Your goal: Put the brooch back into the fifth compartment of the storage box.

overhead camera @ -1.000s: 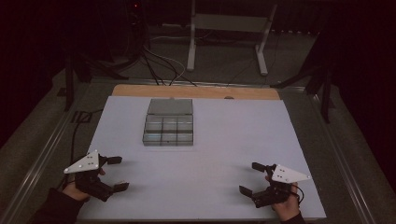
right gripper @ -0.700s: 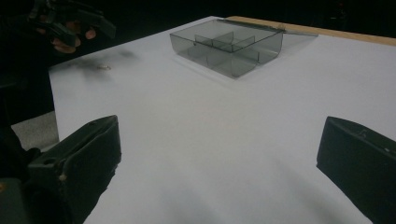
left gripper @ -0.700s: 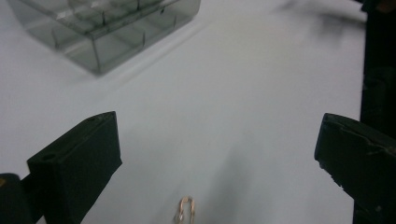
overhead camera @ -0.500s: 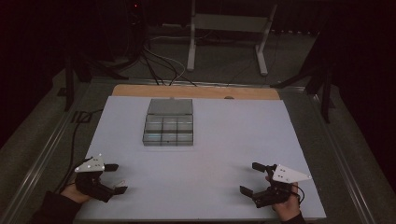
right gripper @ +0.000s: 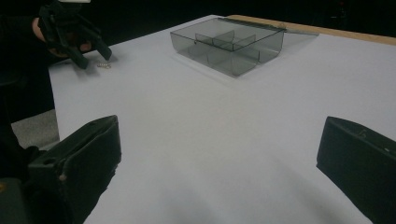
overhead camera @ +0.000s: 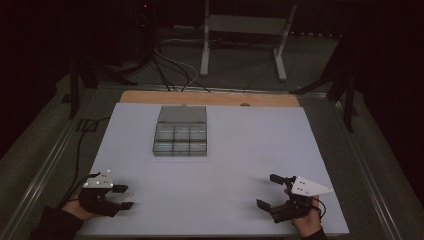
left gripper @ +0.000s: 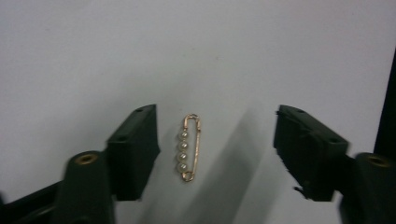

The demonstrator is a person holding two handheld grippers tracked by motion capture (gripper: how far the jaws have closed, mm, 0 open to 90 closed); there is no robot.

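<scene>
A small gold safety pin with a row of pearls (left gripper: pixel 190 147) lies flat on the white sheet. My left gripper (left gripper: pixel 212 137) stands over it with a jaw on either side. Its jaws have just been closing, the left one is close to the pin, and neither pad touches it. In the high view the left gripper (overhead camera: pixel 123 197) is at the near left corner. From the right gripper view I see the pin (right gripper: pixel 103 66) just beneath it. My right gripper (overhead camera: pixel 269 191) rests at the near right, open wide with nothing between its jaws (right gripper: pixel 219 154).
A clear grey compartment box (overhead camera: pixel 180 138) sits on the white sheet (overhead camera: pixel 250 145) left of centre toward the far side, its lid (overhead camera: pixel 182 114) folded back. A wooden strip (overhead camera: pixel 210 98) runs along the far edge. Cables and a stand lie on the floor beyond.
My left gripper has dipped slightly toward the sheet and its jaws stand narrower than before. The right gripper has not moved.
</scene>
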